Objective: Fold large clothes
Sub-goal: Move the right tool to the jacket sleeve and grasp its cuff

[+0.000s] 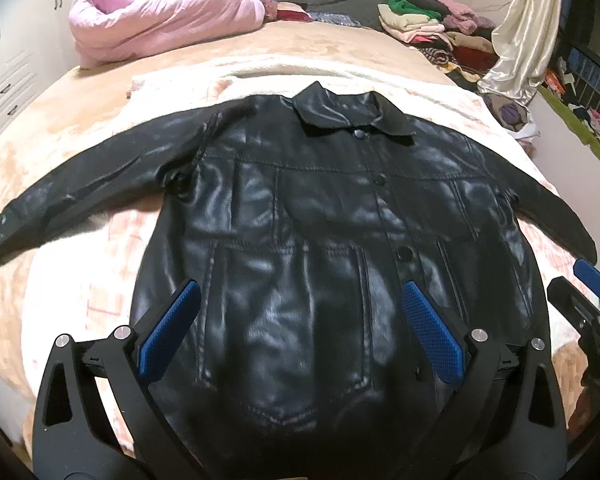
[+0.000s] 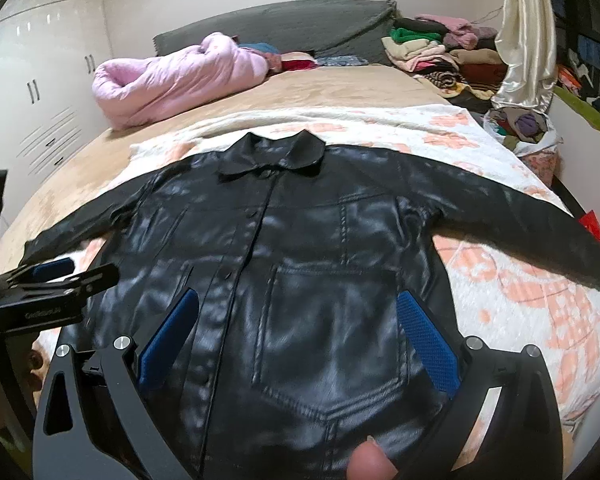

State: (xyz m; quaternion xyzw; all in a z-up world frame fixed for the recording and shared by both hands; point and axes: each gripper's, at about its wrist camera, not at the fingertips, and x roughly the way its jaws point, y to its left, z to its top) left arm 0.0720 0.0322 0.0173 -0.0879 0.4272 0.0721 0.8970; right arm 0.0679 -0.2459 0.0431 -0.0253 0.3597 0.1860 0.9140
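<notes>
A black leather-look jacket [image 1: 308, 240] lay face up and buttoned on a cream blanket with orange flowers [image 2: 520, 280] spread over the bed [image 1: 60, 152], collar [image 1: 340, 114] toward the headboard and both sleeves stretched out to the sides — the left sleeve [image 1: 80, 196] reaching toward the bed's edge, the right sleeve [image 2: 500, 216] lying across the blanket. Nothing had been folded: the body was flat, the hem nearest the cameras, no sleeve turned in. The left gripper [image 1: 300, 328] hovered low over the jacket's lower front with its blue-padded jaws spread wide and nothing between them; the right gripper [image 2: 296, 336] was held the same way, jaws apart and empty, beside it over the pocket area. Whether either set of fingers actually touched the leather could not be told from these blurred, close views. By this reckoning the garment had been laid out and smoothed, and the whole of the folding remained — sleeves to be brought in across the body, then the body doubled over. A pink quilt [image 1: 160, 12] sat bunched near the headboard, and a pile of folded clothes [image 2: 440, 48] stood at the far corner, well apart from the jacket. A fingertip [image 2: 370, 464] showed at the bottom edge of the right wrist view.
</notes>
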